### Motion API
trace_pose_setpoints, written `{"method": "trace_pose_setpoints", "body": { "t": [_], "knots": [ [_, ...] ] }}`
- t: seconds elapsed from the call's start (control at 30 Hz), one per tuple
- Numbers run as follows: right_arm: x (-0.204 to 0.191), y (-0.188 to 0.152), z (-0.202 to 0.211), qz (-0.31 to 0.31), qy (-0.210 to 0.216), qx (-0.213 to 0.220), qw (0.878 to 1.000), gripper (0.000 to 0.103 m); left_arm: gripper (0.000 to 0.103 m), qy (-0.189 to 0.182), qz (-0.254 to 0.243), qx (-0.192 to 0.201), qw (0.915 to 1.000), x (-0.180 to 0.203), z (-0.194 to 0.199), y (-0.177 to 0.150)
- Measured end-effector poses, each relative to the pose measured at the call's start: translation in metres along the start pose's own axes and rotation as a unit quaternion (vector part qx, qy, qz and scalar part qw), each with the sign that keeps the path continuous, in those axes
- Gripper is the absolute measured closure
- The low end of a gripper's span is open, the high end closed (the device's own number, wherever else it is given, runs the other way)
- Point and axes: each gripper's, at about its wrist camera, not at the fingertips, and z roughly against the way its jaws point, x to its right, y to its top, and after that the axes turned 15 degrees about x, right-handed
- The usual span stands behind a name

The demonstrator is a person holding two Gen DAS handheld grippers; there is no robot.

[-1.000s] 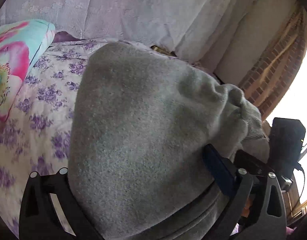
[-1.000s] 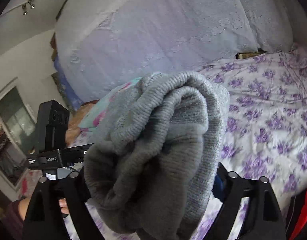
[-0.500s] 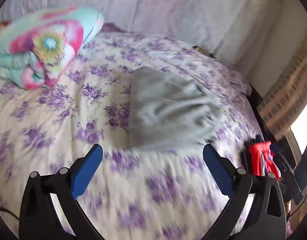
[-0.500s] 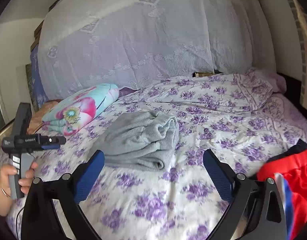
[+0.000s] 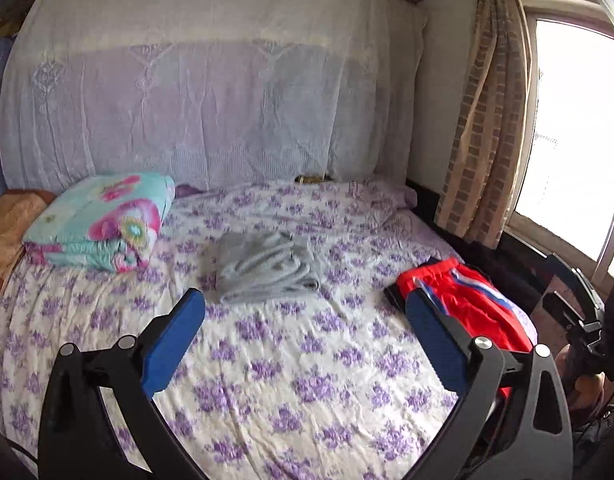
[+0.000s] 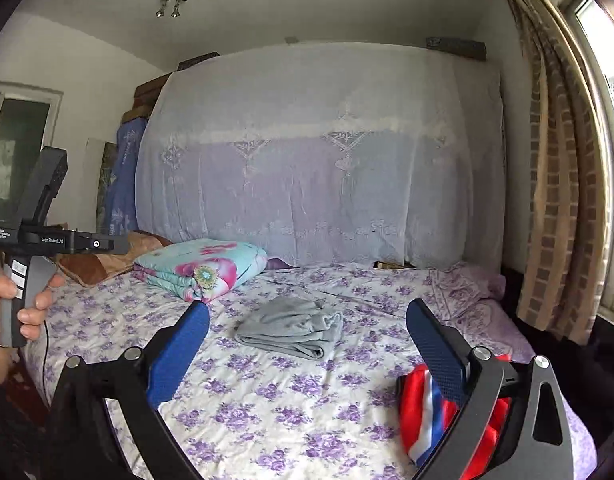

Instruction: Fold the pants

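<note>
- Two claws here, both spread wide with nothing between the fingers: the left gripper (image 5: 305,312) and the right gripper (image 6: 307,324), each with blue pads on black arms, hanging above the bed and touching nothing.
- Straight ahead of the left one, past its fingertips, sits the folded grey knit pants bundle (image 5: 267,266), lying flat on the white bedsheet with purple flowers (image 5: 291,364). Well apart from the claw, no contact.
- Same bundle from the right claw's camera (image 6: 293,330): dead centre between the two pads, further out on the sheet (image 6: 267,396), folded edge facing the camera.
- Off by the left claw's right-hand finger there's a red garment with blue and white stripes (image 5: 465,304) near the edge of the bed. In the right view it's (image 6: 431,412) partly behind that claw's right pad.
- Further out and to the left, a folded turquoise quilt with pink flowers (image 5: 103,226) sits near the head of the bed, clear of the pants.
- Behind all that, a pale lace cloth draped over the headboard (image 5: 211,108).
- Far left of the right claw's view, a hand (image 6: 11,308) holds the other gripper's black handle.
</note>
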Motion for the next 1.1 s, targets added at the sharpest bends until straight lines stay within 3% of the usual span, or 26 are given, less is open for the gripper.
{"method": "trace_pose_setpoints", "body": {
  "t": [0.2, 0.27, 0.37, 0.53, 0.73, 1.1],
  "knots": [
    [-0.026, -0.091, 0.001, -0.007, -0.048, -0.068, 0.996, 0.004, 0.005, 0.073, 0.024, -0.094, 0.9927, -0.014, -0.028, -0.125],
    [-0.038, -0.127, 0.002, -0.017, -0.068, -0.093, 0.993, 0.004, 0.005, 0.097, 0.027, -0.095, 0.9904, -0.017, -0.024, -0.156],
    [-0.050, -0.160, -0.003, -0.019, -0.065, -0.130, 0.989, 0.004, 0.005, 0.131, 0.007, -0.098, 0.9865, -0.015, -0.019, -0.186],
    [-0.049, -0.163, -0.003, -0.034, -0.071, -0.119, 0.990, 0.004, 0.005, 0.166, -0.020, -0.075, 0.9830, -0.011, -0.007, -0.192],
    [-0.055, -0.164, -0.004, -0.037, -0.060, -0.113, 0.991, 0.004, 0.005, 0.173, -0.018, -0.059, 0.9830, -0.013, 0.000, -0.187],
    [-0.065, -0.163, -0.005, -0.010, -0.063, -0.108, 0.992, 0.004, 0.005, 0.165, -0.027, -0.070, 0.9833, -0.015, -0.007, -0.192]
  ]
}}
